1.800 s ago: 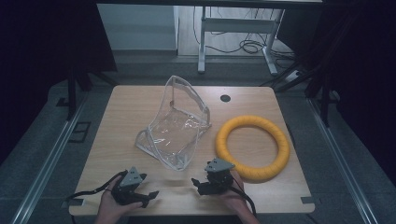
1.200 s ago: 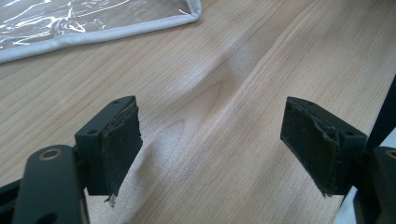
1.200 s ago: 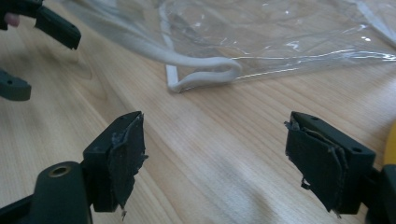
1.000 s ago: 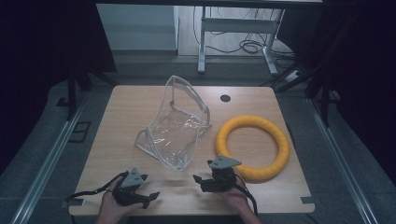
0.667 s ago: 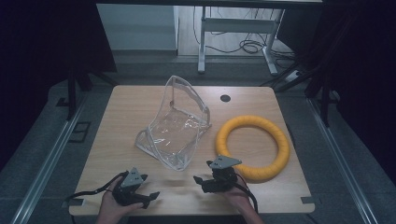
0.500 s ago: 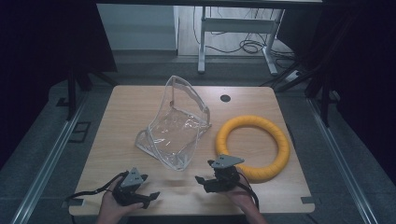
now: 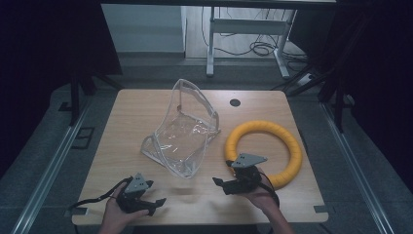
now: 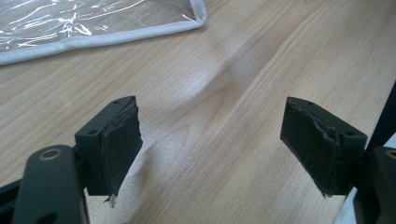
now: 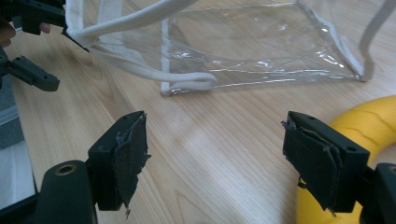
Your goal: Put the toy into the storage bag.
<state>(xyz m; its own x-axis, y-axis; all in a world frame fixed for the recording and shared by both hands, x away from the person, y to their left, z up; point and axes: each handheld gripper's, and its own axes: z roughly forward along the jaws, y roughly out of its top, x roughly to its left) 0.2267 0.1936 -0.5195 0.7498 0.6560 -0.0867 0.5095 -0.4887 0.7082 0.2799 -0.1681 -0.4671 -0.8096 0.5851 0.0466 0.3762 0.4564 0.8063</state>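
- Compared with the earliest picture, the right gripper [image 7: 221, 183] sits higher and further right at lower centre of the high view, just beside the yellow ring [image 7: 263, 152]; its jaws have opened slightly, nothing between them.
- Left gripper [image 7: 158, 203], lower left, is unmoved, jaws spread over bare wooden table [image 7: 122, 126].
- Both forearms are cut off at the bottom edge.
- Clear plastic bag [image 7: 182, 131], white-trimmed and crinkled, stands mid-frame; the ring is smooth, rounded.

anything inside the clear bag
Nothing shows inside the clear bag; the wooden table shows straight through its walls. Its creased lower corner glares too much to be sure.
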